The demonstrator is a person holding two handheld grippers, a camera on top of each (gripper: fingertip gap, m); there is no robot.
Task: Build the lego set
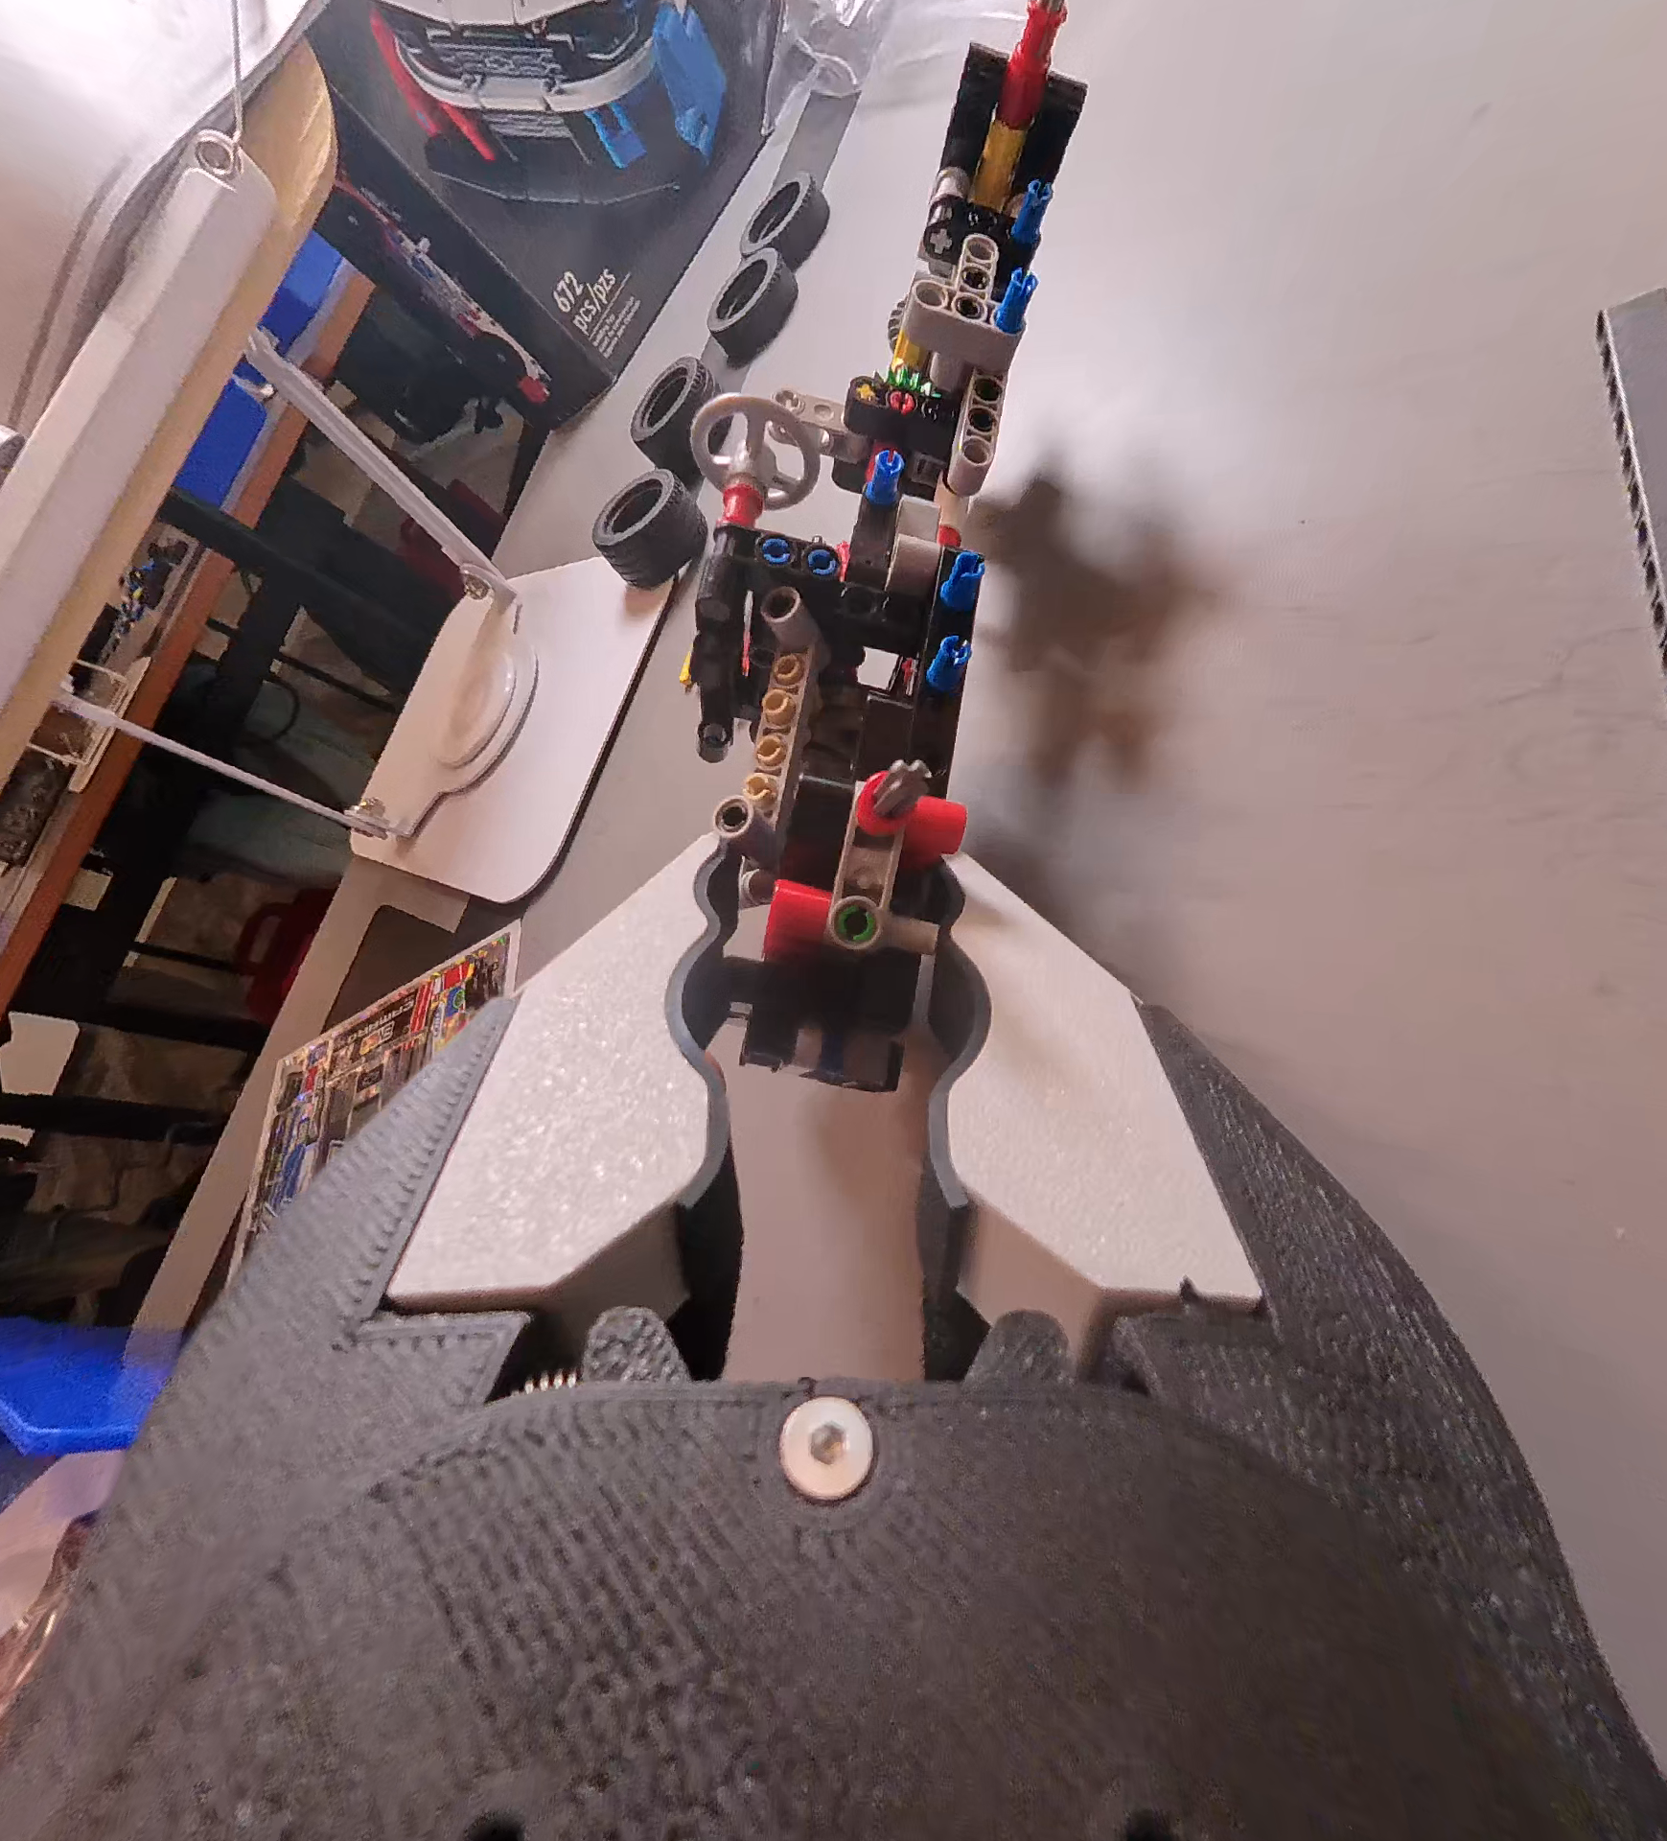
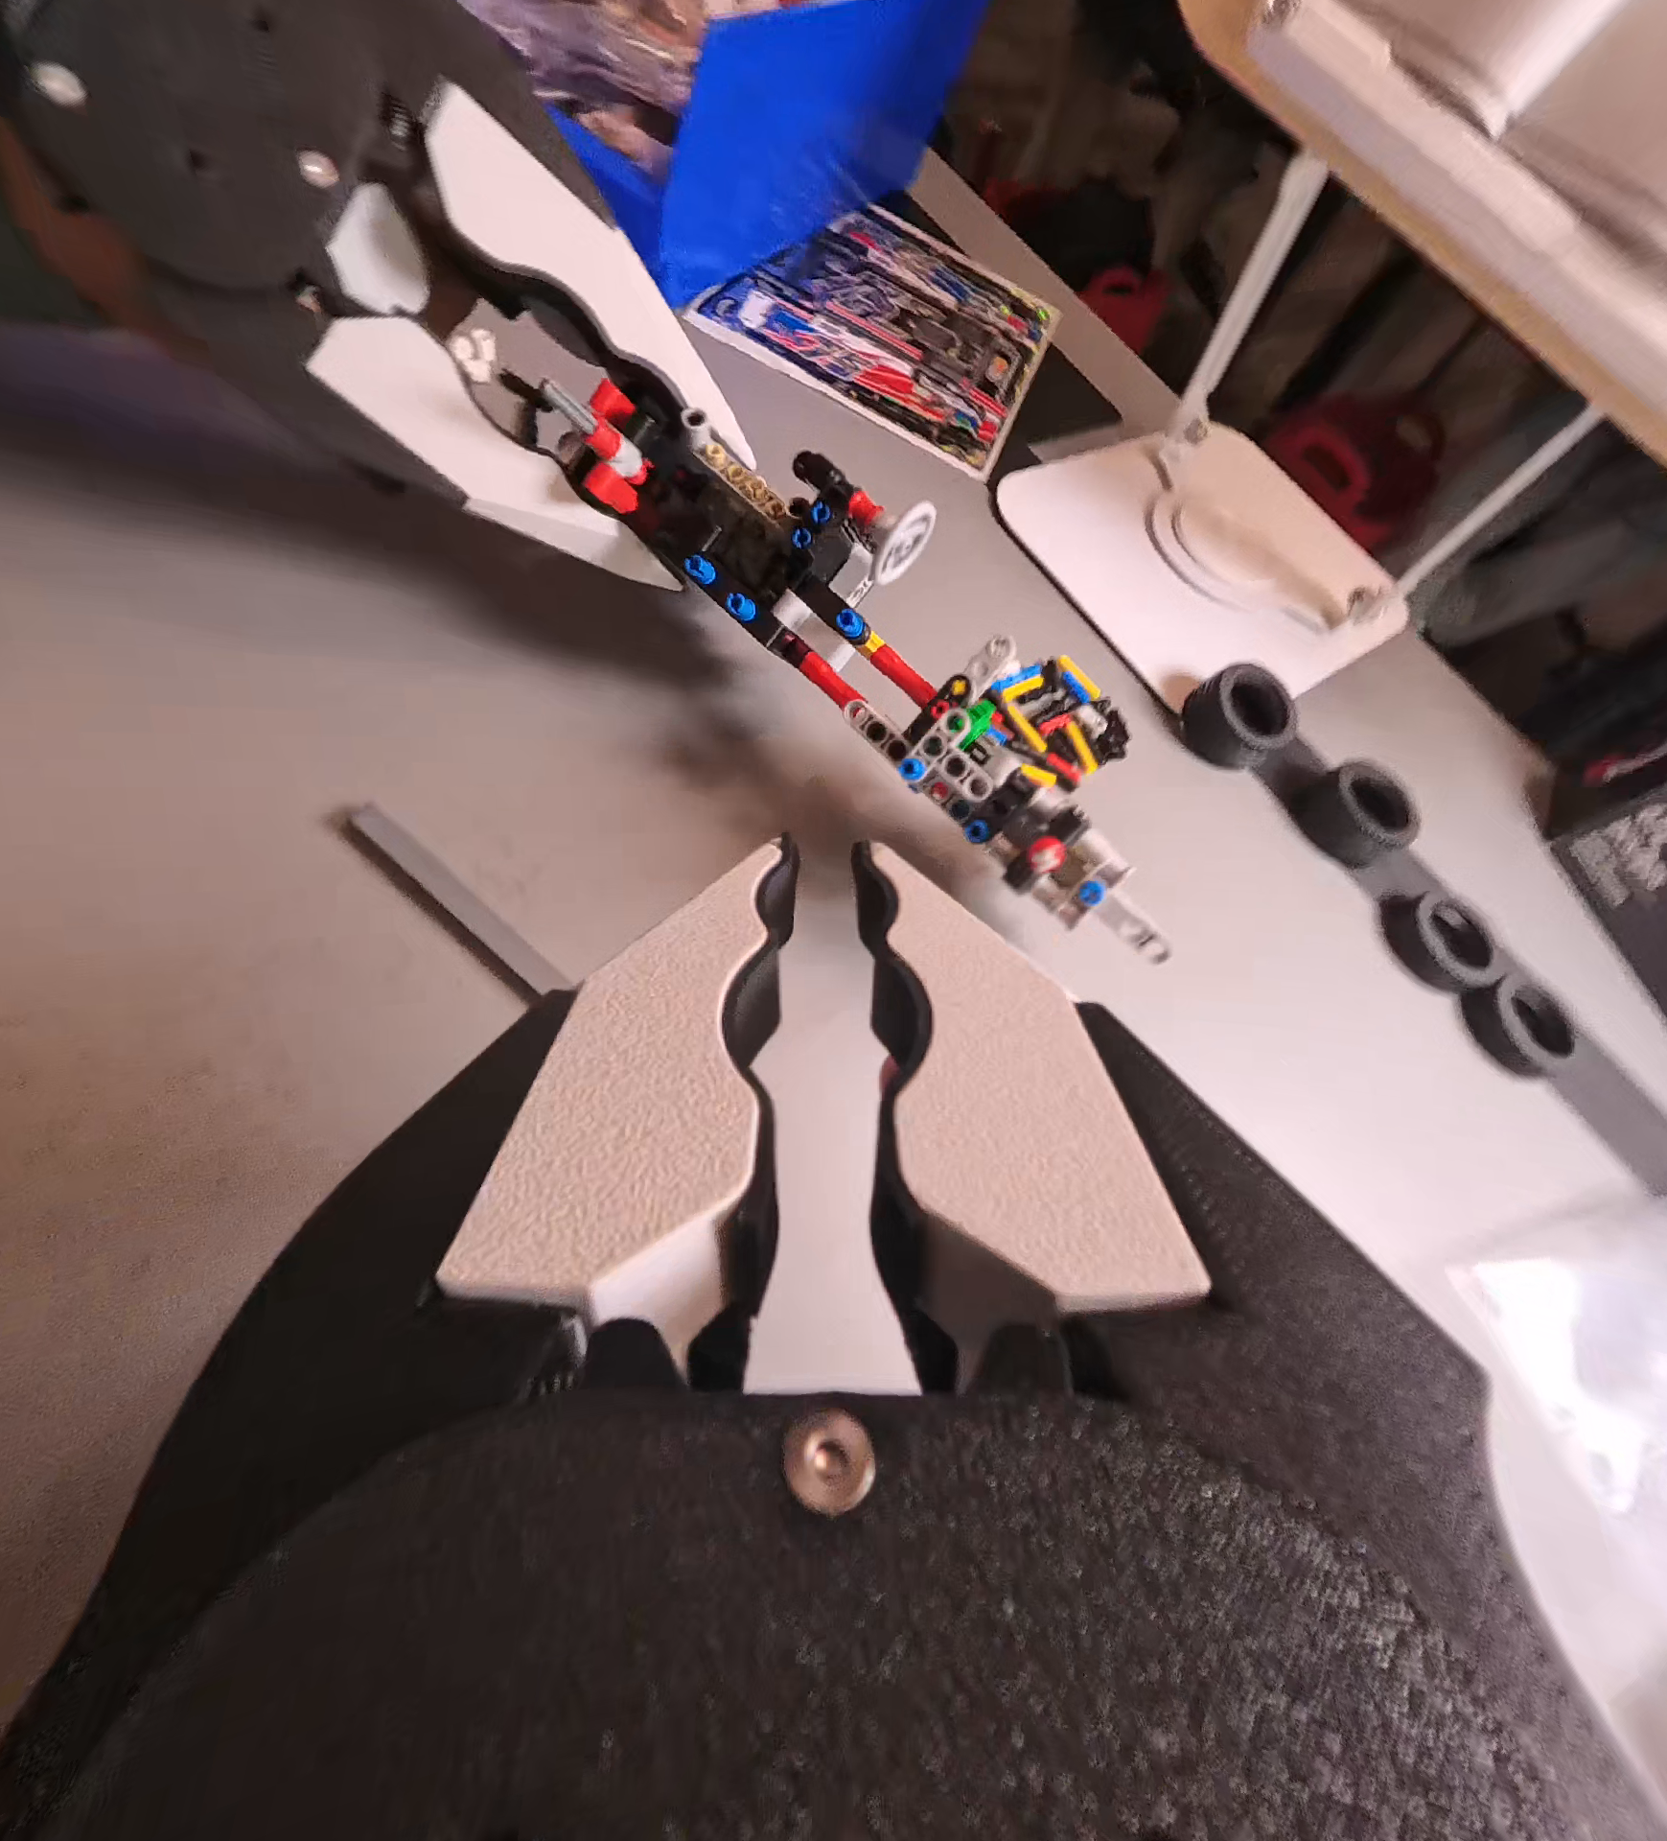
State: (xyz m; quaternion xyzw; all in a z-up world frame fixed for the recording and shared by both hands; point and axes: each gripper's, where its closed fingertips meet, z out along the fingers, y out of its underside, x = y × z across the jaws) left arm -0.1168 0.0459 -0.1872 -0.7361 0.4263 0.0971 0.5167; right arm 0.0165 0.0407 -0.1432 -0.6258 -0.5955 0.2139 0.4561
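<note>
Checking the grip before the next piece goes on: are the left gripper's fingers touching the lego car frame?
Touching. The left wrist view shows the left gripper closed on the near end of the lego car frame, both fingers pressed against it.

Glossy hard plastic on the lego chassis (image 1: 849,618); matt rubber tyres (image 1: 655,528); rough, layered printed plastic on the left gripper (image 1: 824,877); smooth matt grey desk (image 1: 1307,797)

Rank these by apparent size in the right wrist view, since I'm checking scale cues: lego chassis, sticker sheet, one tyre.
1. lego chassis, longest
2. sticker sheet, though it lies farther away, so unsure
3. tyre, clearly smallest
</note>
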